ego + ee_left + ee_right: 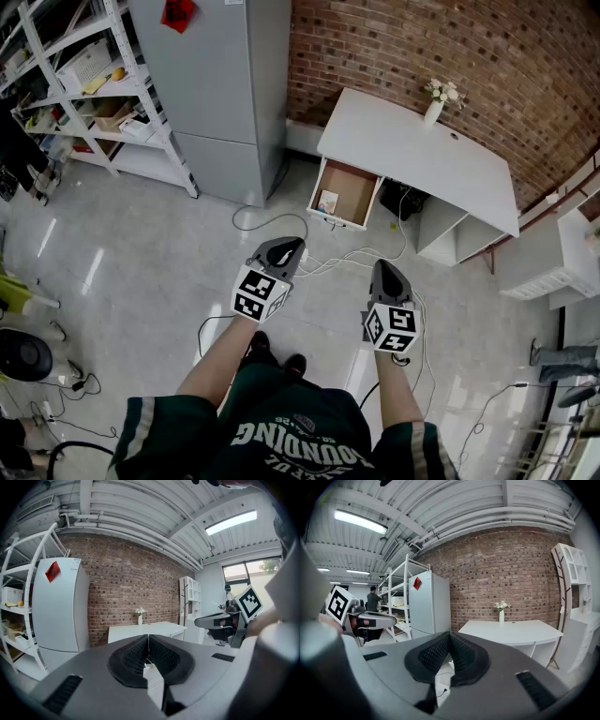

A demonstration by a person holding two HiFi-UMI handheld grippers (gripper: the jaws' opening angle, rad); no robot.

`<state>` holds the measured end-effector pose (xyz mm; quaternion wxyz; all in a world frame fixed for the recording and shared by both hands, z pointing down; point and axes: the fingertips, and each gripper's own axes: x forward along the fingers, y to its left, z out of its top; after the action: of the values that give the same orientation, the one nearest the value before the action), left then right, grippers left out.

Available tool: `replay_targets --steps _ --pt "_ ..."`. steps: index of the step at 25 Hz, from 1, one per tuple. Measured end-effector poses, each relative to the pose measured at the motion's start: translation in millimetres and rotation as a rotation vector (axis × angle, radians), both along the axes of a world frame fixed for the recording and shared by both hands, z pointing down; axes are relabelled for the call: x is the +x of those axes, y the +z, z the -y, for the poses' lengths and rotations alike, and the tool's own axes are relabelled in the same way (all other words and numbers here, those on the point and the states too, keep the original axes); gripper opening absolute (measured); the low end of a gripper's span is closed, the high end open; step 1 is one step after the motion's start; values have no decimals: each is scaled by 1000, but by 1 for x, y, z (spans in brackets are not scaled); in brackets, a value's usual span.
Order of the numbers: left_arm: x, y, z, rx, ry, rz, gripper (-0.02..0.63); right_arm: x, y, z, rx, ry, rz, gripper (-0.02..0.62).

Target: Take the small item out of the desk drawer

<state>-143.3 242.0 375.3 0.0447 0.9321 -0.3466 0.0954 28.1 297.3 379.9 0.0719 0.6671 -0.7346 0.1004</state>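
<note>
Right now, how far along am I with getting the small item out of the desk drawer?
Done: the wooden drawer of the white desk stands open. In hand: nothing; left gripper and right gripper are shut, empty, short of the desk. Left: lifting out the small pale item inside.

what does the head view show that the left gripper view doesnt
Only the head view: the inside of the open desk drawer, with a small item lying in it. Only the left gripper view: the ceiling light and a window. Both: the white desk, flower vase, fridge, brick wall and the left gripper, its jaws shut on nothing.
</note>
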Motion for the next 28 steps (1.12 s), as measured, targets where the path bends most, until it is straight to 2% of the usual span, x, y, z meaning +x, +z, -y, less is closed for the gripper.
replay_targets --steps 28 --pt "6 6 -12 -13 13 -18 15 -6 2 -7 23 -20 2 23"
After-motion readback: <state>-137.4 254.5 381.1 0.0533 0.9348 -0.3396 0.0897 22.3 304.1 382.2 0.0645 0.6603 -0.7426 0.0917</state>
